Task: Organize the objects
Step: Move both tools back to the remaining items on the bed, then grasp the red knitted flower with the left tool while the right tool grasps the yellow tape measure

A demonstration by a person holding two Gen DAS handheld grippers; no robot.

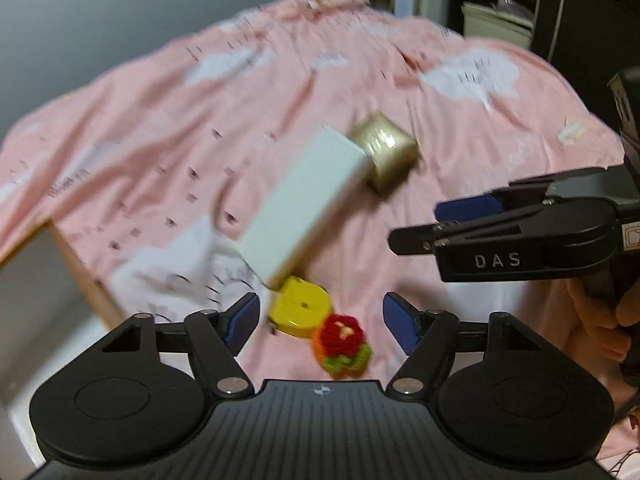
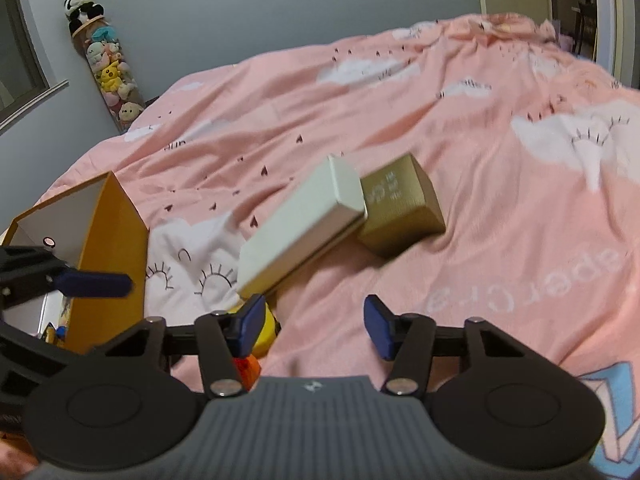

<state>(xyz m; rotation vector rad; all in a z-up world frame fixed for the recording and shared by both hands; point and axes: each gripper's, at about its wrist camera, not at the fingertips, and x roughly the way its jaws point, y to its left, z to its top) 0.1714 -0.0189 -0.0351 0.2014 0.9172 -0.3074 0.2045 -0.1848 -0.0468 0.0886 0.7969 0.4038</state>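
Observation:
On the pink bedspread [image 1: 160, 128] a long white box [image 1: 304, 204] leans with its far end against a gold box [image 1: 384, 156]. Its near end is by a yellow tape measure [image 1: 300, 312] and a red crocheted flower [image 1: 342, 344]. My left gripper [image 1: 320, 326] is open, and those two small things lie on the cover between its fingers, untouched. My right gripper [image 1: 428, 224] reaches in from the right. In the right wrist view the right gripper [image 2: 316, 326] is open over bare cover, below the white box [image 2: 300, 232] and gold box [image 2: 400, 208]. The tape measure [image 2: 269, 332] peeks out behind its left finger.
An open orange box [image 2: 108, 256] with a white inside stands at the left edge of the bed, with the left gripper [image 2: 92, 284] in front of it. A column of stuffed toys [image 2: 108, 76] leans on the grey wall. A hand [image 1: 600, 320] holds the right gripper.

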